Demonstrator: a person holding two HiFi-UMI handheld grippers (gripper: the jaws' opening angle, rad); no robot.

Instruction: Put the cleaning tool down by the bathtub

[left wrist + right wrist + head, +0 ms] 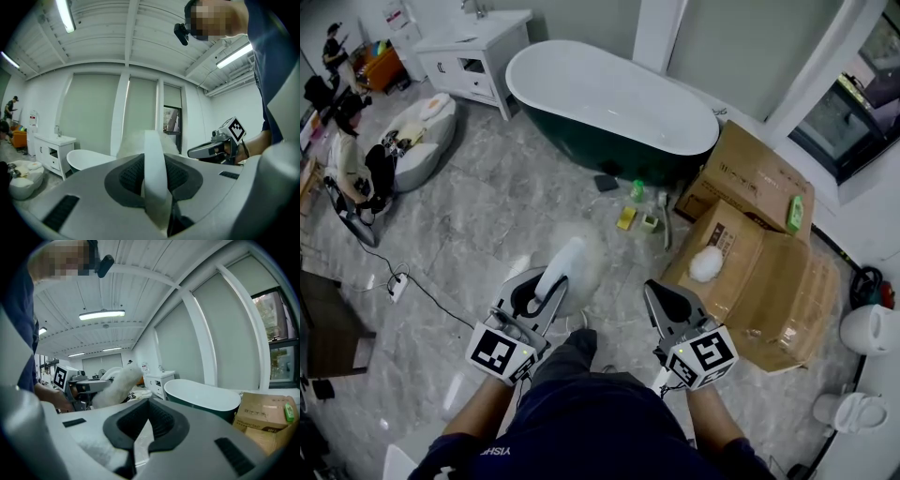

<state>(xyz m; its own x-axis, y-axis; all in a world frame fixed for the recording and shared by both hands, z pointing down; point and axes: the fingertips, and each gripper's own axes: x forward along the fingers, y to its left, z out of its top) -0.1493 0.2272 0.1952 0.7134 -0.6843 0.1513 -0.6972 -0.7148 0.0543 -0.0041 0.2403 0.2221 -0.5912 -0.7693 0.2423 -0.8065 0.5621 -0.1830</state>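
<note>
The person's dark blue clothing [581, 412] fills the bottom edge of the head view. Just above it, left of centre, the left hand-held gripper [542, 292] is clamped on the flat white handle of the fluffy white cleaning tool [570, 262], whose woolly head points up the frame over the grey marbled floor [478, 216]. The right hand-held gripper [661, 298] sits right of centre with its jaws drawn together. The oval bathtub, dark green outside and white inside [609, 98], stands well apart at upper centre, with brown cardboard boxes [759, 187] to its right.

In the left gripper view the jaws press on the tool's handle [154, 164] from both sides. The bathtub [89, 159] shows at lower left.

In the right gripper view the jaws meet with nothing between them. The tool's woolly head [117, 385] shows at left centre, the bathtub [201, 397] right of centre and the boxes [262, 413] at lower right.
</note>
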